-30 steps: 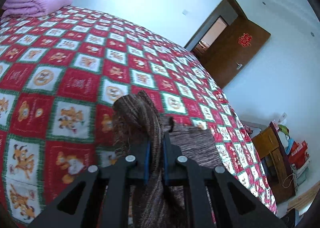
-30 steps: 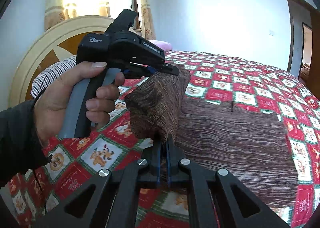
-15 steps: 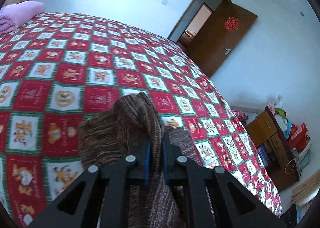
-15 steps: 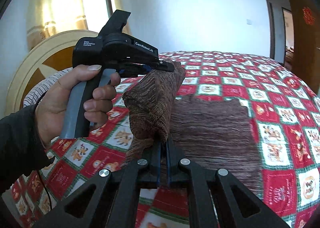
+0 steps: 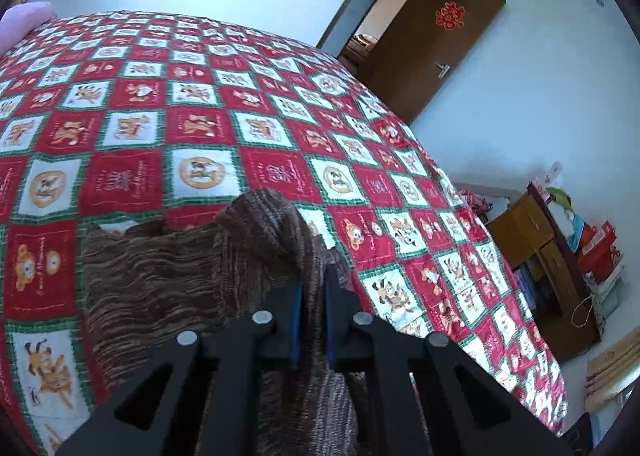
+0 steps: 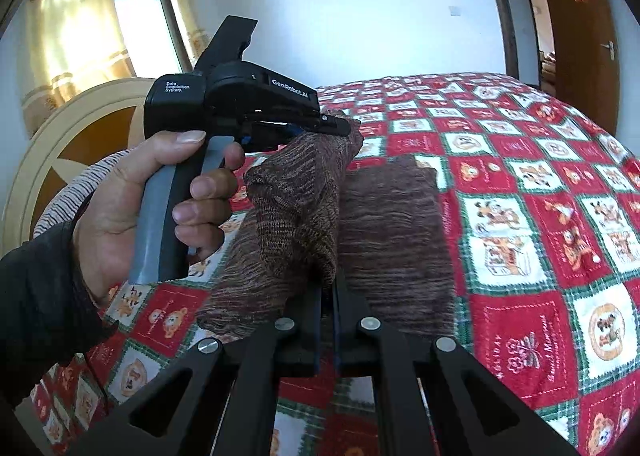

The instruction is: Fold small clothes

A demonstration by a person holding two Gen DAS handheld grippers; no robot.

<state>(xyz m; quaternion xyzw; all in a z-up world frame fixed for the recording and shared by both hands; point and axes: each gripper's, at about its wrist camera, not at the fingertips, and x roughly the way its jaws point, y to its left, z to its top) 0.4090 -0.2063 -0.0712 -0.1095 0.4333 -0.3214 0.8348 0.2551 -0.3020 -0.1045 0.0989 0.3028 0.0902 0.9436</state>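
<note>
A brown striped knit garment [image 6: 392, 223] lies partly flat on the red patterned bedspread [image 6: 560, 183]. My left gripper [image 5: 312, 288] is shut on a raised fold of the garment [image 5: 264, 223]. It also shows in the right wrist view [image 6: 340, 125], held in a hand and pinching the upper corner. My right gripper [image 6: 329, 292] is shut on the lower corner of the same lifted edge, which hangs between the two grippers over the flat part.
A round wooden headboard [image 6: 52, 143] and a curtained window [image 6: 132, 19] stand at the left. A brown door [image 5: 432, 51] is open beyond the bed. A wooden cabinet with clutter [image 5: 560, 264] stands by the wall. A pink pillow [image 5: 24, 21] lies at the bed's far corner.
Both grippers have carried the lifted edge across over the flat part of the garment, toward the door side. More of the garment lies doubled under the fold.
</note>
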